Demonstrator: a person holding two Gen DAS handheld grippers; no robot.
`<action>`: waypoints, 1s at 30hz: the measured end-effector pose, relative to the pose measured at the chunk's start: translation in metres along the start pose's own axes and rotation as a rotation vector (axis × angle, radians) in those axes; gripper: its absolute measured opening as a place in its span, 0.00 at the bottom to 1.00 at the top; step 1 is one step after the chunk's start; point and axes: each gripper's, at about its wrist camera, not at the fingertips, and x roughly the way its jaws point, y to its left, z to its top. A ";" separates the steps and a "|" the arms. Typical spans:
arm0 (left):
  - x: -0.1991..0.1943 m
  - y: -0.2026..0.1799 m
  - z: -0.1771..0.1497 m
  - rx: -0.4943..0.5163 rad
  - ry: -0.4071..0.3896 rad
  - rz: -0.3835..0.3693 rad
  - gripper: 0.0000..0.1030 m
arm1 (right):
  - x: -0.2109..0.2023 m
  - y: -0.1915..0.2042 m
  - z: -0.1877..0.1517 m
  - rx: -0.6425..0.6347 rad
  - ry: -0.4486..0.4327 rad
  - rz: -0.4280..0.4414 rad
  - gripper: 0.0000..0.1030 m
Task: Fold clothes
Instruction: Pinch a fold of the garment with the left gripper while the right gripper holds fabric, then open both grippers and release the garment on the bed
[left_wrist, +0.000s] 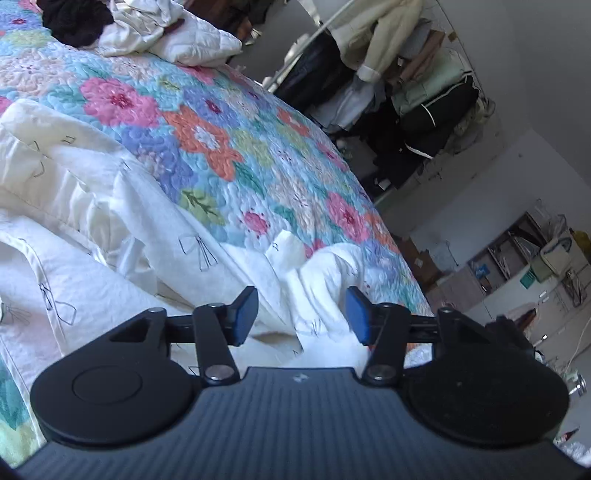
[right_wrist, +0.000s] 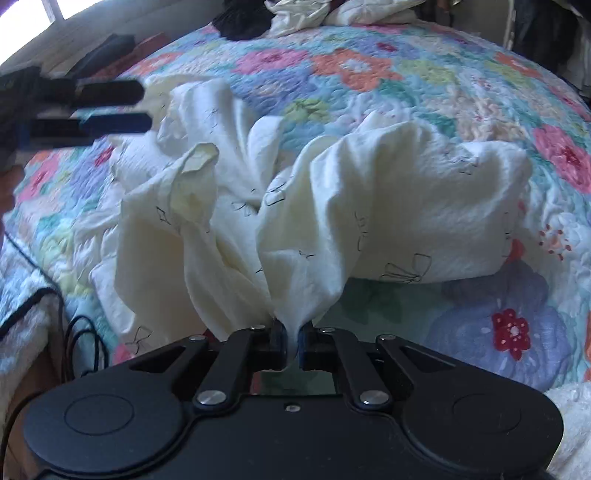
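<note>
A cream-white garment with small black bow prints (right_wrist: 369, 206) lies crumpled on a floral quilt (right_wrist: 461, 92). My right gripper (right_wrist: 291, 341) is shut on a bunched edge of it and lifts the cloth up from the bed. The same garment (left_wrist: 110, 221) spreads across the left of the left wrist view. My left gripper (left_wrist: 301, 314) is open and empty just above a rumpled fold of it; it also shows at the far left of the right wrist view (right_wrist: 110, 107), beside the garment's far corner.
A pile of dark and white clothes (left_wrist: 122, 26) sits at the far end of the bed. Right of the bed stand a hanging rack of clothes (left_wrist: 406, 74) and cluttered shelves (left_wrist: 535, 266). A black cable (right_wrist: 74, 339) hangs at the bed's left edge.
</note>
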 end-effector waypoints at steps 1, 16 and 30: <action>0.006 0.003 0.001 -0.017 0.015 0.015 0.52 | 0.005 0.003 -0.002 -0.013 0.029 0.018 0.06; 0.063 0.040 0.027 -0.080 0.068 0.320 0.54 | -0.048 -0.009 0.048 -0.038 -0.183 -0.001 0.54; 0.118 0.034 0.037 -0.004 0.143 0.362 0.02 | 0.028 -0.033 0.073 -0.049 -0.141 0.006 0.05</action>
